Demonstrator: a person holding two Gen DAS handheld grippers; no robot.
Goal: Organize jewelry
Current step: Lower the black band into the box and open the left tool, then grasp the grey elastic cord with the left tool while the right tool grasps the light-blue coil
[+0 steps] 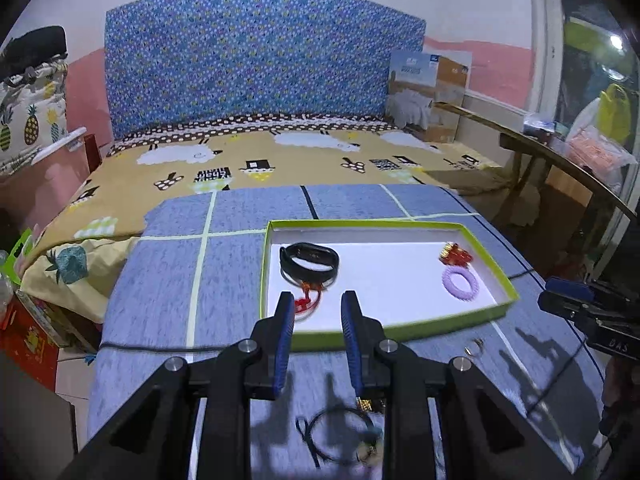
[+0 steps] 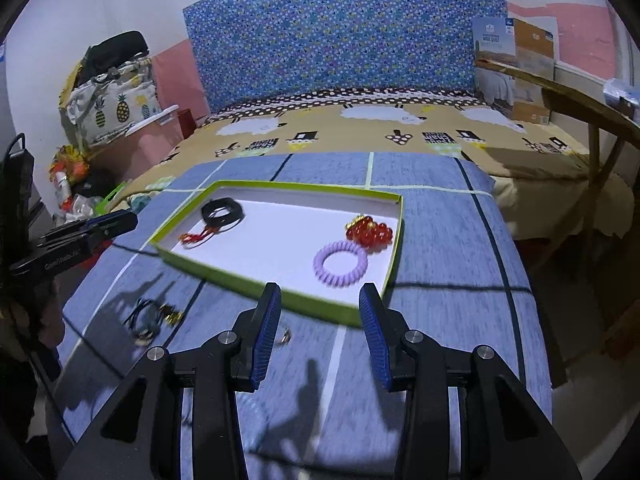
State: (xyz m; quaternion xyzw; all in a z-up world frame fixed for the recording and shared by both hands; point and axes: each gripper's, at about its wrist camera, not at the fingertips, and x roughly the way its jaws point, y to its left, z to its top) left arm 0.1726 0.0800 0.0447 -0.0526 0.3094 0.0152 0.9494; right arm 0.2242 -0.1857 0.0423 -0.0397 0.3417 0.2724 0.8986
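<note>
A shallow green-rimmed white tray (image 1: 384, 328) (image 2: 256, 294) lies on a blue cloth. In it are a black wristband (image 1: 310, 266) (image 2: 222, 212), a red knotted cord (image 1: 306, 302) (image 2: 194, 236), a red bead bracelet (image 1: 454, 254) (image 2: 368, 232) and a purple coil hair tie (image 1: 460, 282) (image 2: 340, 264). On the cloth in front of the tray lie a small ring (image 1: 474, 346) (image 2: 286, 336) and a dark cord bracelet with gold charms (image 1: 344, 434) (image 2: 150, 316). My left gripper (image 1: 318, 302) is open and empty above the tray's near rim. My right gripper (image 2: 320, 294) is open and empty, near the ring.
The blue cloth (image 1: 168, 288) covers a surface at the foot of a bed with a yellow sheep-print sheet (image 1: 280, 160). A wooden table (image 1: 560, 152) stands at the right. Bags and boxes are piled at the left (image 2: 112, 96).
</note>
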